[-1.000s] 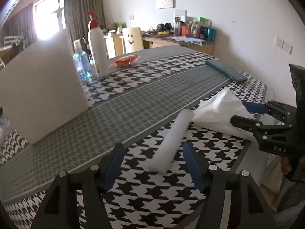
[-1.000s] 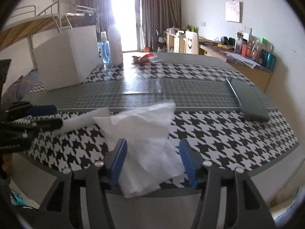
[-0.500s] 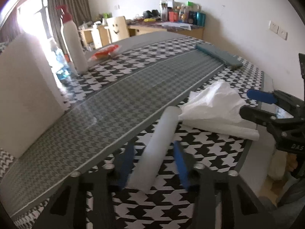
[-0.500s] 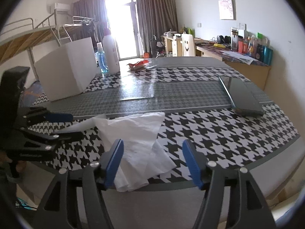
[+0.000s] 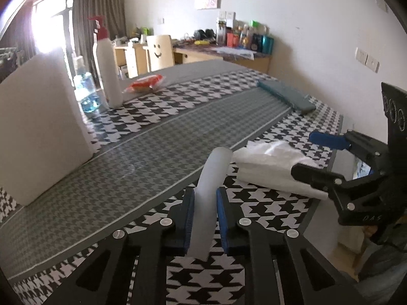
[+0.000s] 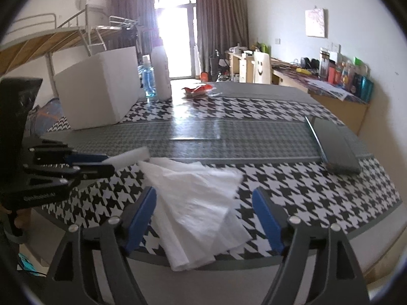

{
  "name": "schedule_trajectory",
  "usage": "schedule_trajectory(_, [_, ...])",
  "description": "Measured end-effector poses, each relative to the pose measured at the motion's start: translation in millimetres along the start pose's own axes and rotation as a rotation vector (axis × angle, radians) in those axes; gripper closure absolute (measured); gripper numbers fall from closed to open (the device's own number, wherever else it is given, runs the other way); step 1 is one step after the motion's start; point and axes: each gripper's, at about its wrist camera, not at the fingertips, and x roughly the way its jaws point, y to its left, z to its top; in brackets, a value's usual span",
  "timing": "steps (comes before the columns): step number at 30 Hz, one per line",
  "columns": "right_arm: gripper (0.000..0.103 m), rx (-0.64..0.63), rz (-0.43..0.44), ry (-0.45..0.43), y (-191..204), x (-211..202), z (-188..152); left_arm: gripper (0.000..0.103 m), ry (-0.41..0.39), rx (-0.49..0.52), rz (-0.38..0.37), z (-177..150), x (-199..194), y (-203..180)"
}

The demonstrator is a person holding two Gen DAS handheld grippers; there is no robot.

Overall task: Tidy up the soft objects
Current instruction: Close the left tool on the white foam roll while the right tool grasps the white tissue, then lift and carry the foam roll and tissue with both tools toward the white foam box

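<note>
A white foam roll (image 5: 212, 185) lies on the houndstooth table (image 5: 152, 137). My left gripper (image 5: 204, 219) is shut on the roll's near end; the roll's far end shows in the right wrist view (image 6: 129, 157). A crumpled white plastic sheet (image 6: 195, 203) lies by the table's near edge, also in the left wrist view (image 5: 269, 162). My right gripper (image 6: 204, 218) is open with its fingers on either side of the sheet's near part, touching nothing.
A white foam box (image 6: 99, 94) stands at the left. A blue bottle (image 6: 148, 81), a white spray bottle (image 5: 106, 66) and a red packet (image 5: 145, 82) stand behind it. A dark flat case (image 6: 333, 145) lies at the right.
My left gripper moved forward over the roll's near end and closed on it. My right gripper shifted a little and stayed open over the sheet.
</note>
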Motion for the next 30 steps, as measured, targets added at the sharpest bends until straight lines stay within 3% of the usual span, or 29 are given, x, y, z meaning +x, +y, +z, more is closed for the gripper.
schedule_trajectory(6, [0.022,-0.034,0.045,0.023,7,10,1,0.084,-0.046,-0.047,0.000,-4,-19,10])
schedule_trajectory(11, [0.023,-0.068,0.013,0.090,11,25,-2,0.084,-0.069,-0.067,-0.005,-10,-29,15])
schedule_trajectory(21, [0.085,-0.083,0.037,0.134,16,27,0,0.084,-0.117,-0.122,0.028,-20,-48,30])
schedule_trajectory(24, [0.091,-0.065,0.061,0.144,16,28,4,0.084,-0.124,-0.137,0.036,-23,-55,33])
schedule_trajectory(30, [0.092,-0.028,0.088,0.107,19,17,18,0.084,-0.162,-0.160,0.054,-23,-73,38])
